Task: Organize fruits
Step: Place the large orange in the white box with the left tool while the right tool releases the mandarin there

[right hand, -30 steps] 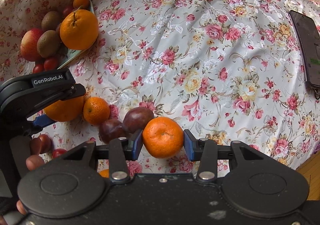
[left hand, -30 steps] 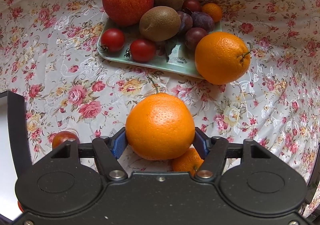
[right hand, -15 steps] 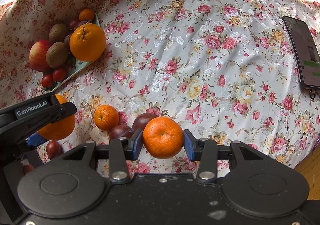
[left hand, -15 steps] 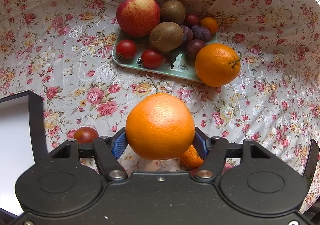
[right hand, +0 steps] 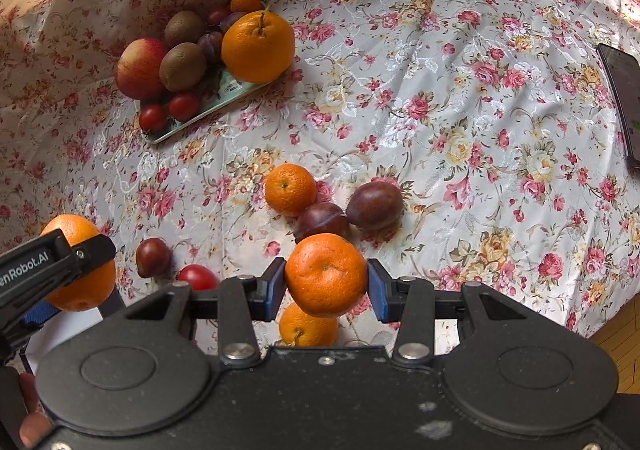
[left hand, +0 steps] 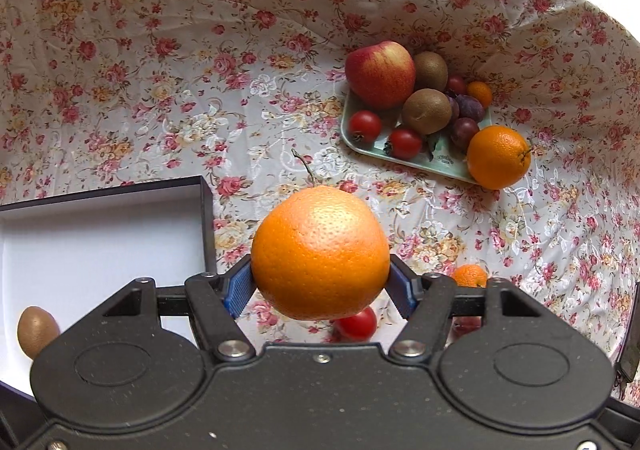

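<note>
Big round orange (left hand: 320, 253) is pinched by L gripper (left hand: 320, 288), small mandarin (right hand: 325, 274) by R gripper (right hand: 326, 284). Orange should be lowered gently into white box (left hand: 100, 246), lower left, w/o squeezing.

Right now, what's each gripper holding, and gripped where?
Left gripper holds the large orange, pads on its opposite sides at mid-height. Right gripper holds a mandarin, likewise clamped across its widest part.

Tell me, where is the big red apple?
The apple sits at the back left end of the green tray, upper right in the left wrist view, touching a kiwi, with two small tomatoes in front.
</note>
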Available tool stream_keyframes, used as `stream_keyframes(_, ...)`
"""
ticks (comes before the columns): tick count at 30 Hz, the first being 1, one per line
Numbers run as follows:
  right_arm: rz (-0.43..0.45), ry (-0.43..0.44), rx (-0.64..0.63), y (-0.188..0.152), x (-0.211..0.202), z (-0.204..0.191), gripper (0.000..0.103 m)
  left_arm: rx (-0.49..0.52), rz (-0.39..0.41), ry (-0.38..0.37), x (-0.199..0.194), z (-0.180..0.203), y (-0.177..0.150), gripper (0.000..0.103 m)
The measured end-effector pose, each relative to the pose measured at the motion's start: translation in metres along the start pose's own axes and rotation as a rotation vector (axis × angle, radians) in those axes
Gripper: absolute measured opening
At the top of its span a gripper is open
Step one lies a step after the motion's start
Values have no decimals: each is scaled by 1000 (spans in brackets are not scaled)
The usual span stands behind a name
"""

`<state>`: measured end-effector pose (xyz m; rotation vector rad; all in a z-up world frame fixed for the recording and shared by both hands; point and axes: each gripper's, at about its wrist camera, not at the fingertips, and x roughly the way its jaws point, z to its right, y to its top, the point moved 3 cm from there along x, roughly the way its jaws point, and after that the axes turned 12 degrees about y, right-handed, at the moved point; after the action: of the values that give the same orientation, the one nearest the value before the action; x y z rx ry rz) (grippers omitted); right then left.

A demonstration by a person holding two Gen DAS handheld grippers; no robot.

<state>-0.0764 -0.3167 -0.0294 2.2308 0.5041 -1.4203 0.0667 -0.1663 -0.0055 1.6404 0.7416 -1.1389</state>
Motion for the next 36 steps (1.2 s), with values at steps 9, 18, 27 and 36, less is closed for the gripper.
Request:
stream_keyframes(9, -27, 59, -68, -27, 10, -54, 45, -85, -9, 65, 2, -74, -14, 68)
stream_keyframes(18, -47, 117, -176, -57, 31, -113, 45, -176, -16, 133, 7, -142, -19, 68)
stream_keyframes(27, -50, 177, -313, -86, 47, -167, 45, -235, -35, 209, 18, -196, -26, 69)
stream_keyframes(36, -68, 215, -406, -110, 60, -199, 45, -262, -68, 254, 28, -228, -35, 69)
